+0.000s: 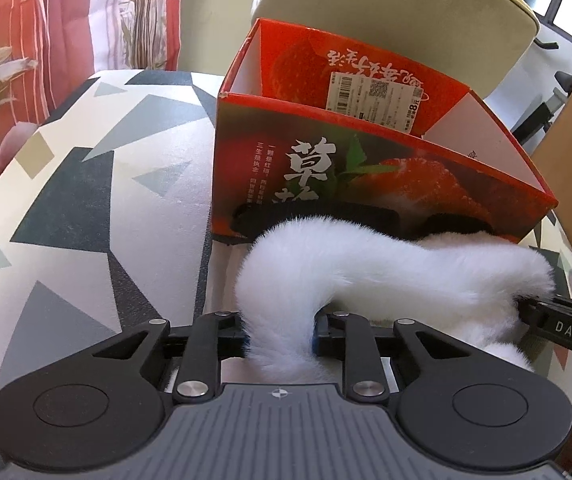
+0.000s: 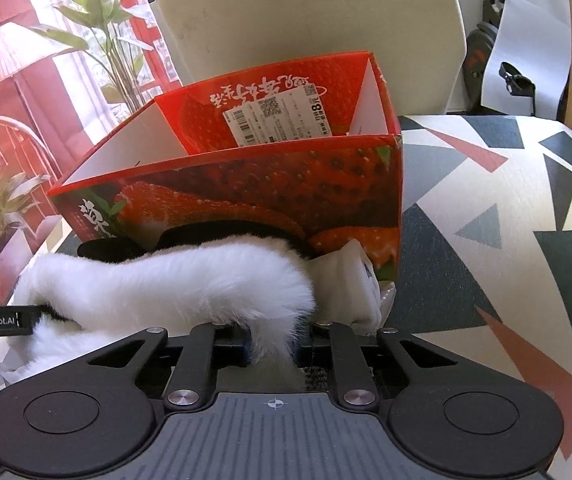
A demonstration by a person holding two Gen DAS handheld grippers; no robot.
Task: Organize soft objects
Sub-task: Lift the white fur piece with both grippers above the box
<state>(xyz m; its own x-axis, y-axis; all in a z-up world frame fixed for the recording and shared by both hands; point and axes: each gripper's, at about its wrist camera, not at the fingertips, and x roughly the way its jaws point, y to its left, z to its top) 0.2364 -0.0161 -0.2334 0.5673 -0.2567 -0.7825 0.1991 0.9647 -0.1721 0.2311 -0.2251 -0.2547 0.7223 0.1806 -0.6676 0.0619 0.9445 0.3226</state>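
At the lower centre of each wrist view, the left gripper (image 1: 280,334) and the right gripper (image 2: 274,346) both angle downward, each with its jaws pinched tight on white fur.

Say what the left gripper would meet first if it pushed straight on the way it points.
The left gripper, shut on the white furry piece, would probably run into the strawberry box standing just beyond it; depth is hard to judge.

You have long, fluffy white fur (image 1: 386,276) pinched in matt black plastic tongs (image 1: 280,332) with shiny metal rivets. Behind it stands a glossy printed cardboard box (image 1: 366,184), plain white inside, with a paper label (image 1: 374,98). The desk (image 1: 86,200) wears a finely textured, matt patterned cloth.
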